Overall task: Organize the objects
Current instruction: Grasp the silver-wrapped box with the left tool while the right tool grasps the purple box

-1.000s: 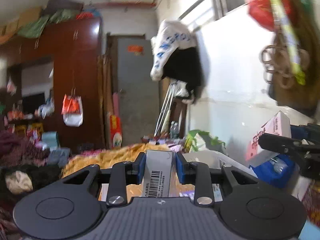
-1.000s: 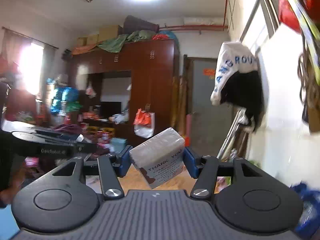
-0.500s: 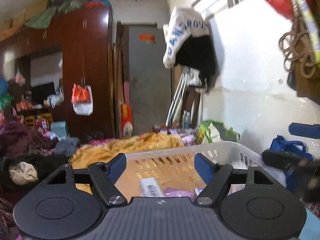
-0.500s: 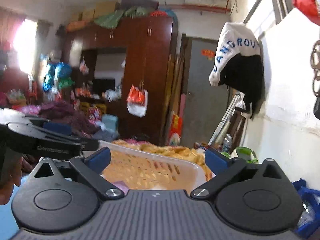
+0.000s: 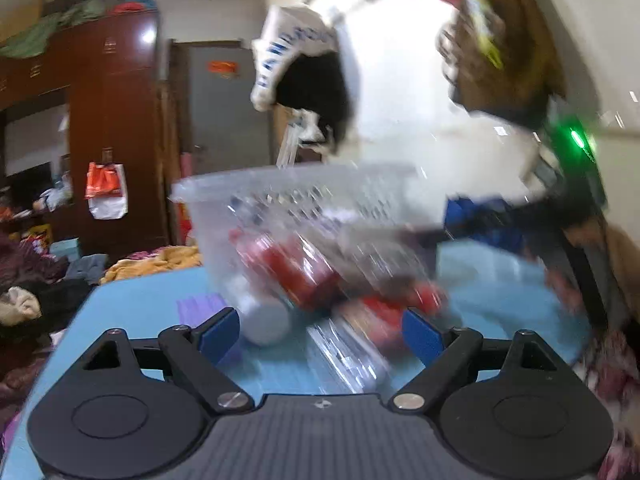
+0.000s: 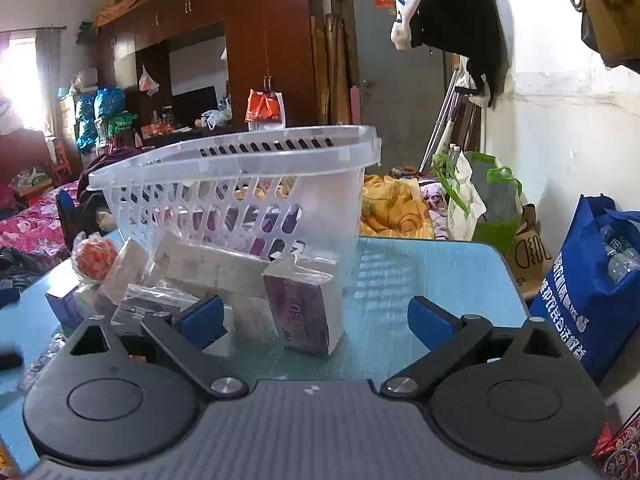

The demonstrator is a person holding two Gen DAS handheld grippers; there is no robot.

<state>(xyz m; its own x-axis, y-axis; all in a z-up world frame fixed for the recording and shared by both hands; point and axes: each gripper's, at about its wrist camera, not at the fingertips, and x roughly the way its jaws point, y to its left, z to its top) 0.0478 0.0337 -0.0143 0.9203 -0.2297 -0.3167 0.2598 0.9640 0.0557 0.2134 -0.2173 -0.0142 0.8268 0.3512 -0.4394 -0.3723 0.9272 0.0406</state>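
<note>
A: How is the slotted translucent plastic basket (image 6: 240,184) placed?
B: It is set on the glossy blue tabletop (image 6: 420,276); a purple-and-white film-wrapped box (image 6: 304,312) is seen just before it.
A: And the grippers?
B: The left gripper (image 5: 320,330) is being opened, the right gripper (image 6: 314,320) slightly narrowed; nothing is clamped.

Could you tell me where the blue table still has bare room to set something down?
Free: the blue table right of the white basket and purple box, out to its right edge. Crowded: left of the purple box, where boxes and clear packets pile against the basket.
</note>
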